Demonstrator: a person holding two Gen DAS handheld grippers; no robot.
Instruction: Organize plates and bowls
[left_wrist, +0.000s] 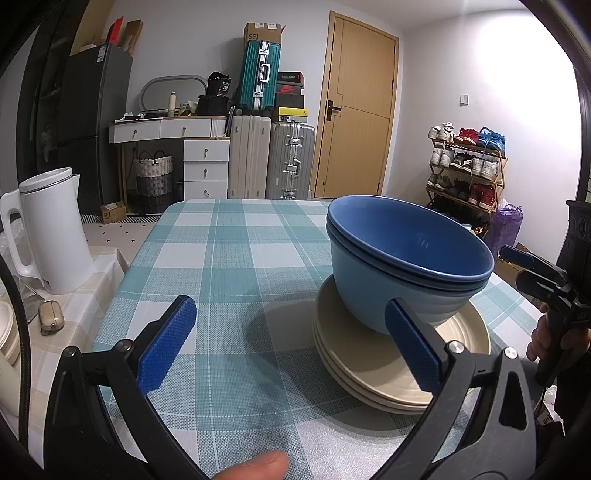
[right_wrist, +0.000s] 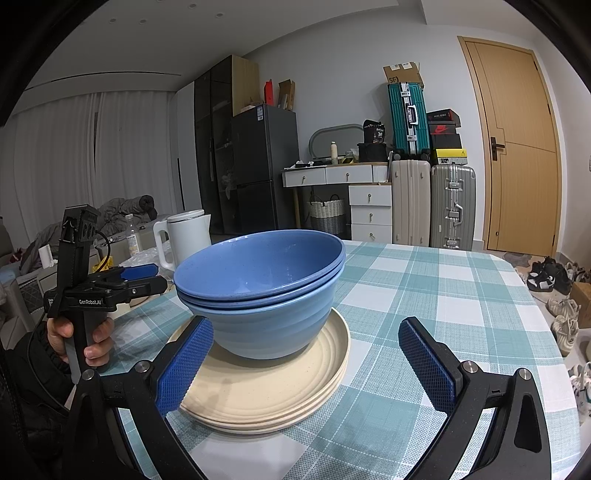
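Observation:
A nest of three blue bowls (left_wrist: 402, 258) (right_wrist: 262, 288) sits on a stack of cream plates (left_wrist: 373, 373) (right_wrist: 273, 391) on the checked tablecloth. My left gripper (left_wrist: 291, 343) is open and empty, just left of the stack, its right finger in front of the bowls. My right gripper (right_wrist: 314, 362) is open and empty, its left finger in front of the plates' near-left rim. The left gripper also shows in the right wrist view (right_wrist: 144, 277), held in a hand. The right gripper shows at the edge of the left wrist view (left_wrist: 524, 262).
A white kettle (left_wrist: 51, 236) (right_wrist: 188, 236) stands on a side surface left of the table. The checked table (left_wrist: 229, 258) (right_wrist: 443, 295) stretches behind and beside the stack. Suitcases, drawers, a door and a shoe rack (left_wrist: 465, 166) lie beyond.

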